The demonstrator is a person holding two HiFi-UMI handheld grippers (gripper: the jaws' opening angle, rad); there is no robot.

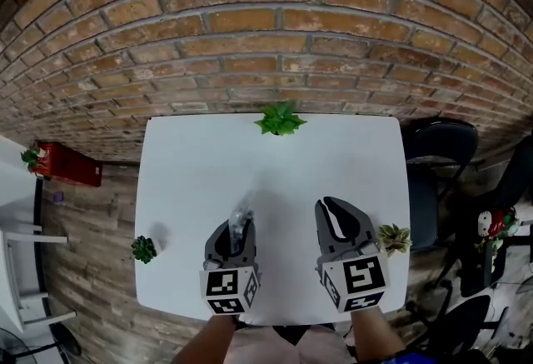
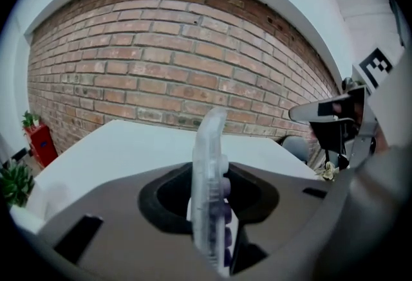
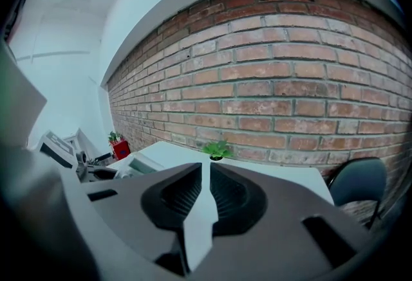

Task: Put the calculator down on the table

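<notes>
My left gripper (image 1: 241,226) grips the calculator (image 2: 209,190) edge-on over the table (image 1: 191,179). I judge it not yet set down. My right gripper (image 1: 329,209) is closed, with nothing in it.

- Soft, even light is being spread from above; the white worktop (image 1: 191,179) is being rendered bright, nearly washed out.
- A faint, blurred shadow is being thrown on it beside the small plant (image 1: 144,250).
- The brick wall (image 1: 266,29) is being bowed strongly by the wide lenses, and the frame corners are being darkened to black in both gripper views.
- The calculator (image 2: 209,190) is being smeared out of focus, too close to the lens.
</notes>
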